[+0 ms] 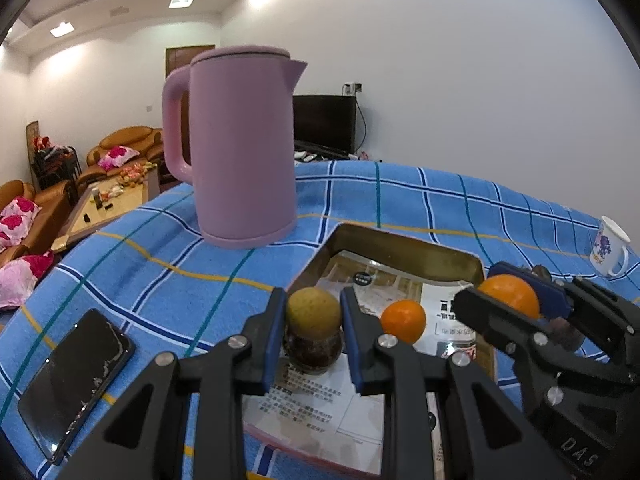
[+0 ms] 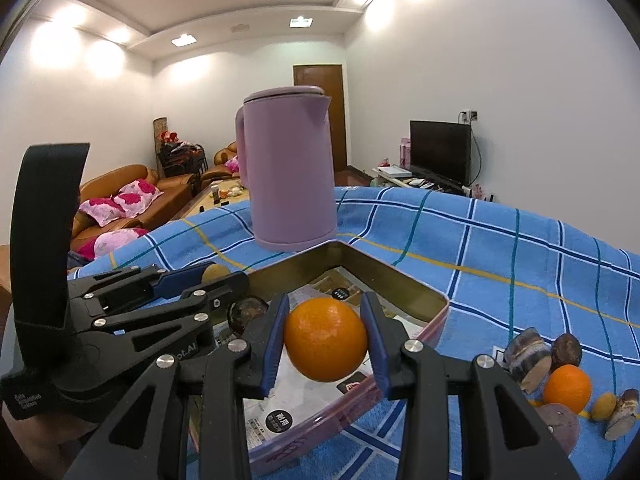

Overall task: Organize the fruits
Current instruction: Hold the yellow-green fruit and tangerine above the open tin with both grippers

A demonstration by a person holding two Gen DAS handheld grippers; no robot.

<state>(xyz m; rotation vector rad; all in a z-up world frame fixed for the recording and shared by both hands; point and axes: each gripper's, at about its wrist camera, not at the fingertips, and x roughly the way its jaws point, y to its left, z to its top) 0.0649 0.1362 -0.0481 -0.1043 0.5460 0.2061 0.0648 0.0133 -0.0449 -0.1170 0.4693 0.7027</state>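
Observation:
My left gripper (image 1: 314, 312) is shut on a small yellow-green fruit (image 1: 314, 311) held over a pink tin tray (image 1: 416, 240) lined with printed paper. A dark brown fruit (image 1: 313, 350) lies in the tray right under it, and a small orange (image 1: 403, 321) lies beside it. My right gripper (image 2: 325, 338) is shut on a large orange (image 2: 325, 339) above the same tray (image 2: 436, 320); it also shows in the left wrist view (image 1: 510, 294). The left gripper (image 2: 218, 276) appears at left in the right wrist view.
A pink kettle (image 1: 240, 140) stands behind the tray on the blue checked cloth (image 1: 140, 264). A phone (image 1: 76, 380) lies at left, a white mug (image 1: 610, 246) at right. More fruits lie loose right of the tray: an orange (image 2: 567, 388), brown fruits (image 2: 566, 350), cut pieces (image 2: 528, 356).

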